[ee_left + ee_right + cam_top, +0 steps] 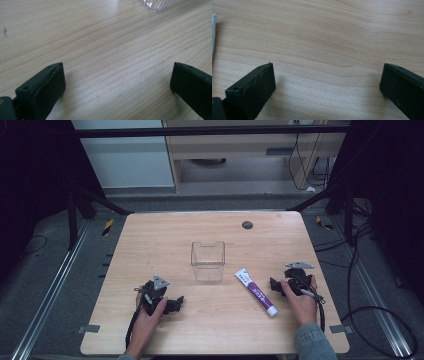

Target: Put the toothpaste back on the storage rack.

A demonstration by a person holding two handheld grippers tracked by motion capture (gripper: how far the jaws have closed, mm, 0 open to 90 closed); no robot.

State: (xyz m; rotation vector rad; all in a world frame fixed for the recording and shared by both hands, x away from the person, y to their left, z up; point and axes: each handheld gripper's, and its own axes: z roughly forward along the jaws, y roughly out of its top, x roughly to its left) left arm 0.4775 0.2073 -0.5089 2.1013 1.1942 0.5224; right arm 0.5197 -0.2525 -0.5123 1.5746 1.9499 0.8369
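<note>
Jaws of both grippers gape wide, tube (256,291) lying near right gripper (274,285).

The left hand-held gripper (117,82) is hanging low over the wooden counter (100,45). Its two black jaws are standing wide apart, one at each bottom corner, and nothing is sitting between them but bare wood. A corner of a clear plastic box (160,3) is peeking in far beyond the jaws, nearer the right-hand jaw, and it is not touching either one. A tiny dark speck (5,31) is lying on the wood, far off on the other side from the box.
</note>
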